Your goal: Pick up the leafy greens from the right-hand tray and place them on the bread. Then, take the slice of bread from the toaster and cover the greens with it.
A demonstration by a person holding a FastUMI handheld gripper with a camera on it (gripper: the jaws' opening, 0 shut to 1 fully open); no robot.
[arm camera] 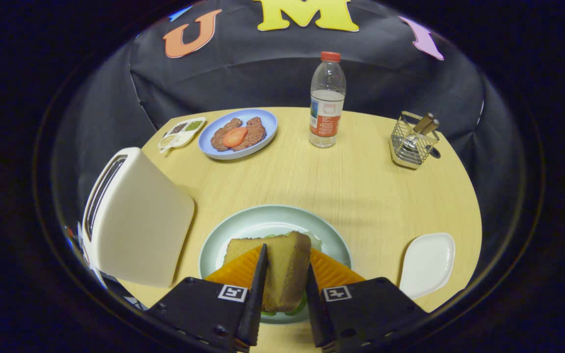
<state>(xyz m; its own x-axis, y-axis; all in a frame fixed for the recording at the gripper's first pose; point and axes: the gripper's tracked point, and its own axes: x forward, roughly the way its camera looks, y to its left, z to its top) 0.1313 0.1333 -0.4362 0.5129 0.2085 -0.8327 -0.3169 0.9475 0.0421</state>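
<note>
— Toasted brown, that slice of bread (282, 267), and it stands on edge between the jaws of the gripper (285, 274), pinched from both sides.

— Where is it, exactly?

— Over the pale green plate (334, 235), near the front of the wooden worktop (361, 186). Leafy greens (316, 240) peek out just behind and below the slice.

— And the toaster?

— The cream toaster (135, 220) sits just beside the plate. On the other side lies a white tray (427, 264). Farther back: a blue plate (268, 128) with patties and a tomato slice, a water bottle (327, 100), a wire cutlery holder (412, 142).
</note>
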